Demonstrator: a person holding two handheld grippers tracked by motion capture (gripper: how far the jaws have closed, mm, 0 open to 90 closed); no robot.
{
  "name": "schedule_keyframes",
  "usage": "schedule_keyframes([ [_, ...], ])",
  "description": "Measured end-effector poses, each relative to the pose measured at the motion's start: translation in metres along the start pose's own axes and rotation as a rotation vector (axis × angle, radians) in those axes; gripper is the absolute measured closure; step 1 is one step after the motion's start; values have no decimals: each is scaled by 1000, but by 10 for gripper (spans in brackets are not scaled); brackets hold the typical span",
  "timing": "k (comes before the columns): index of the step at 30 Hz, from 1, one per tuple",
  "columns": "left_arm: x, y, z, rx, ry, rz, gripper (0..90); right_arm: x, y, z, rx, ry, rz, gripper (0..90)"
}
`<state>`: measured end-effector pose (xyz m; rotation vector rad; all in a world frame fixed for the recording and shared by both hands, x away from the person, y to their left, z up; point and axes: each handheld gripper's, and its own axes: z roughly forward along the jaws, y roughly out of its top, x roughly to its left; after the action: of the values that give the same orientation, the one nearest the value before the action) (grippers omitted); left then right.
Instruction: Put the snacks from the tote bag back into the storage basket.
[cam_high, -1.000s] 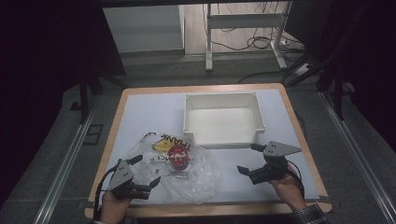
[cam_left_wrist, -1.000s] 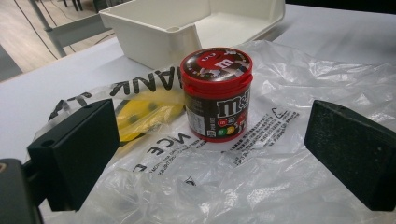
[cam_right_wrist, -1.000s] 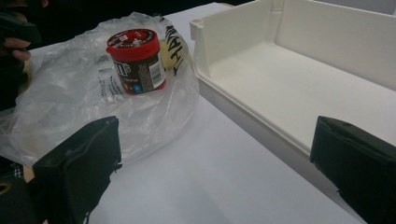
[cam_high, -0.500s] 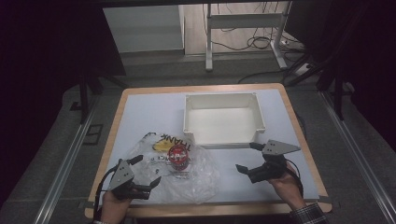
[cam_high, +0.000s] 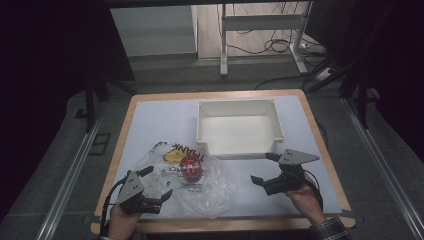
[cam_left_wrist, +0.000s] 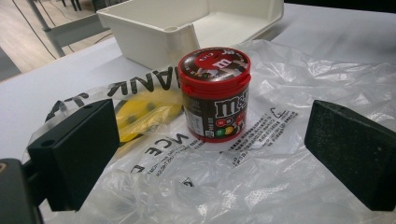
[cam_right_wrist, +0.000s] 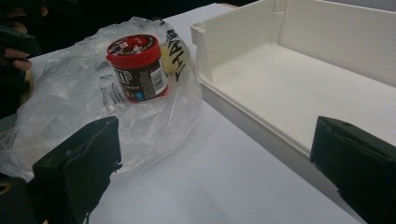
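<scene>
A small brown candy tub with a red lid (cam_high: 190, 168) (cam_left_wrist: 215, 94) (cam_right_wrist: 137, 74) stands upright on a crumpled clear plastic bag (cam_high: 200, 187) (cam_left_wrist: 196, 182) (cam_right_wrist: 65, 107) printed with black letters and a yellow patch. My left gripper (cam_high: 156, 183) (cam_left_wrist: 212, 154) is open at the table's front left, its jaws over the bag on either side of the tub's near side, short of it. My right gripper (cam_high: 265, 169) (cam_right_wrist: 210, 172) is open at the front right, between the bag and the white bin (cam_high: 239, 107) (cam_left_wrist: 154, 35) (cam_right_wrist: 289, 88), with nothing between its jaws.
The white bin is empty and sits at the table's (cam_high: 150, 122) back centre. The table has a wooden edge, with dark floor and metal rails on both sides. A metal stand and cables lie beyond the far edge.
The right gripper has shifted slightly left and toward the front. The left gripper, tub and bag have stayed put.
</scene>
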<state>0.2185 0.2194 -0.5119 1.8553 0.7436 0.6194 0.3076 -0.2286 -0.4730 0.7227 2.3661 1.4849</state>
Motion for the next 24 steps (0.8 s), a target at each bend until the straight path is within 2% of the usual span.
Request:
schedule_keyframes([
  [9,-5,2,3,18,-9,21,31,4,3,5,8,11,-7,23],
  [15,-4,2,2,16,-7,20,31,2,5,4,5,8,-1,23],
  [24,-4,2,1,10,-5,20,31,4,11,6,-17,13,-26,22],
])
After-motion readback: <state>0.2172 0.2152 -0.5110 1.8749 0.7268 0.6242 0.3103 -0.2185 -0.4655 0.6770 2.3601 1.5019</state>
